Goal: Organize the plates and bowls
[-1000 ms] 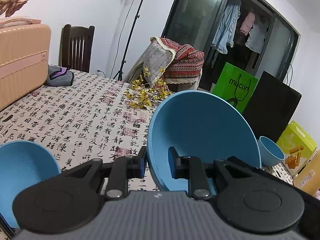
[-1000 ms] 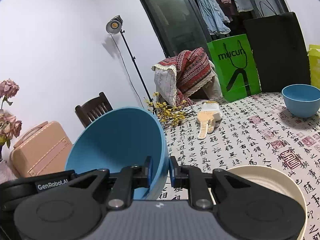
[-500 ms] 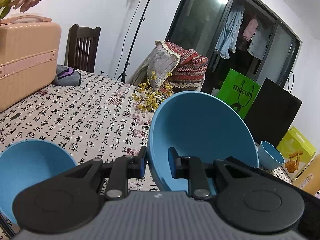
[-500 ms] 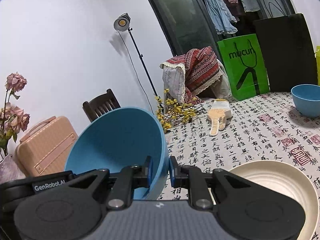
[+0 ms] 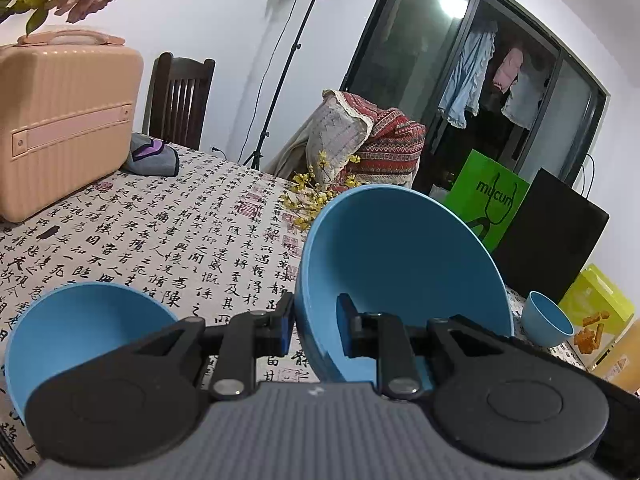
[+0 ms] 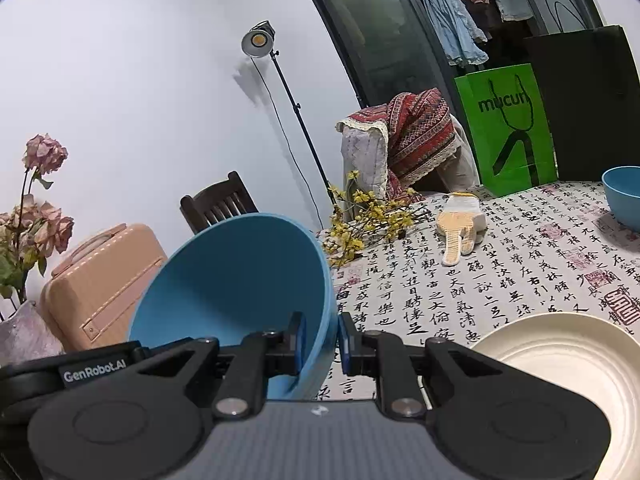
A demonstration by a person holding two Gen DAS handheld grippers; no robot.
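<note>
My left gripper is shut on the near left rim of a large blue bowl, which is tilted with its hollow towards the camera. In the right wrist view my right gripper is shut on the right rim of a blue bowl, apparently the same one. The other gripper's black body shows beside it in each view. A second blue bowl lies low on the left. A cream plate rests on the table at the right. A smaller blue bowl stands far right.
The table has a calligraphy-print cloth. A peach suitcase and a grey pouch stand at its far left. Yellow flower sprigs and a work glove lie further back. A green bag stands behind.
Both grippers have carried the bowl leftwards over the table. The suitcase and the low left bowl have come further into view. Both grips are unchanged.
</note>
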